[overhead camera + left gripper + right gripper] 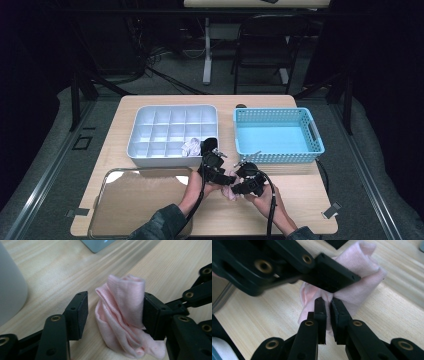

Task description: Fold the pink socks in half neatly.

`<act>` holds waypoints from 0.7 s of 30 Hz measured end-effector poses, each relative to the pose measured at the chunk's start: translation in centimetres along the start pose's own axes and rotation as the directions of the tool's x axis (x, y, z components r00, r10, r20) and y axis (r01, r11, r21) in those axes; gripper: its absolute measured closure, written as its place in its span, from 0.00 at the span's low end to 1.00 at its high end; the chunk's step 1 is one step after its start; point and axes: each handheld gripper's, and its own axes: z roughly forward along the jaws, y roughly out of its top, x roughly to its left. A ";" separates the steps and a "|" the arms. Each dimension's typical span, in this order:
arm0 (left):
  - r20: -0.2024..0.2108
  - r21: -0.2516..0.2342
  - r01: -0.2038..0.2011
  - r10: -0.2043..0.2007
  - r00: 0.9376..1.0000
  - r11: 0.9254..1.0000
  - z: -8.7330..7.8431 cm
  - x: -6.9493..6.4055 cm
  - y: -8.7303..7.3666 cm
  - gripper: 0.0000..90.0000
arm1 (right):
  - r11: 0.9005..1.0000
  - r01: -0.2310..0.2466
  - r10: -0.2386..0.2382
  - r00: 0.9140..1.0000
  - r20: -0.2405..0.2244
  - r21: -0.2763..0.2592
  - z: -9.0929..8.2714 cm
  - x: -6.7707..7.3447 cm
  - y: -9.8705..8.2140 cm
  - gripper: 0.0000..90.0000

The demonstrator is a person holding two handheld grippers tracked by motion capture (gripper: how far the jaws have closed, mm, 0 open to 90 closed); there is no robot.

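Observation:
A pink sock (pixel 122 315) lies bunched on the wooden table. The left gripper (pixel 115 298) stands open around it: one pad touches the fabric, the other is a gap away. The right gripper (pixel 328 301) is shut on a fold of the pink sock (pixel 362 287), with one finger of the left gripper (pixel 334 277) crossing just beyond. In the high view both grippers, left (pixel 225 178) and right (pixel 236 189), meet over the sock (pixel 232 194) near the table's front middle.
A grey divided organiser (pixel 172 108) sits at the back left, with a pale rolled sock (pixel 190 147) in a front compartment. At the back right stands a blue basket (pixel 277 115). A shiny metal tray (pixel 140 200) lies front left.

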 end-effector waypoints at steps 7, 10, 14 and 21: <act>0.019 0.031 0.000 -0.001 1.000 1.000 0.5 0.3 -0.2 0.50 | 0.999 -0.033 0.033 0.999 0.043 0.007 0.1 0.2 -0.1 0.86; 0.026 0.036 -0.005 0.005 1.000 0.999 0.6 0.2 -0.3 0.55 | 1.000 -0.027 0.027 0.999 0.047 0.011 0.1 0.2 -0.1 0.86; 0.054 0.029 0.005 -0.007 0.999 1.000 0.6 0.2 -0.5 0.62 | 0.999 -0.032 0.032 0.998 0.052 0.006 0.2 0.3 -0.1 0.85; 0.111 0.035 0.016 -0.020 0.994 0.999 0.7 0.6 -0.6 0.72 | 0.999 -0.027 0.026 0.999 0.045 0.020 0.2 0.1 -0.1 0.83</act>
